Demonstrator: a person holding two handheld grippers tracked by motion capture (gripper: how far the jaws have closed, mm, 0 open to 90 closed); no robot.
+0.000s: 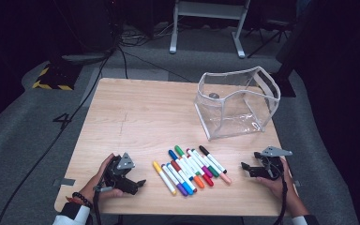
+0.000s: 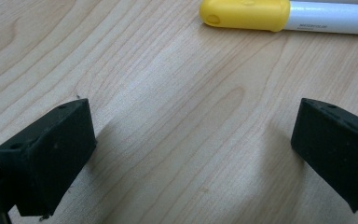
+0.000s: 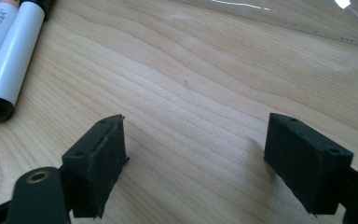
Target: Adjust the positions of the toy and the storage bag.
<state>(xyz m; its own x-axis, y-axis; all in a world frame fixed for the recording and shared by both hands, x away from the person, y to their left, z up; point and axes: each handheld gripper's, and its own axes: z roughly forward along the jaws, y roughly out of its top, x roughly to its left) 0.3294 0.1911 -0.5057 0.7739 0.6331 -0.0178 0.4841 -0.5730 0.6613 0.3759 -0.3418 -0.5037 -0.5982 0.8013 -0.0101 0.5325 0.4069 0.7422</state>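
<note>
High view, desk: pale wooden desk (image 1: 131,117) with a row of markers (image 1: 192,169) laid side by side near its front edge, caps toward the person.
High view, pouch: clear plastic pouch (image 1: 236,103) stands open toward the back right, well apart from the markers.
High view, left gripper: left gripper (image 1: 140,183) rests low on the desk just beside the yellow marker (image 1: 164,178), the nearest pen in the row; jaws apart, nothing between them.
High view, right gripper: right gripper (image 1: 245,168) lies near the peach-capped marker (image 1: 218,165) at the row's other end; jaws apart, holding nothing.
Left gripper view, target: yellow marker (image 2: 279,15) lies crosswise beyond the spread jaws, cap to the left, white barrel to the right; bare wood between the jaws.
Left gripper view, advice: judged step is the first pick. Move forward until the jaws straddle the barrel, keep them square to its length, and close on the white body rather than the rounded cap, low enough to stop it rolling.
Right gripper view, contents: black-ended marker (image 3: 11,65) and a neighbour lie at upper left, off the jaw line; pouch wall (image 3: 317,18) crosses the top.
Right gripper view, advice: this gripper looks better placed to steady the pouch rim, or to wait clear, than to crowd the row.
Risk: nudging the yellow marker sideways into its neighbours would probably scatter the row.
</note>
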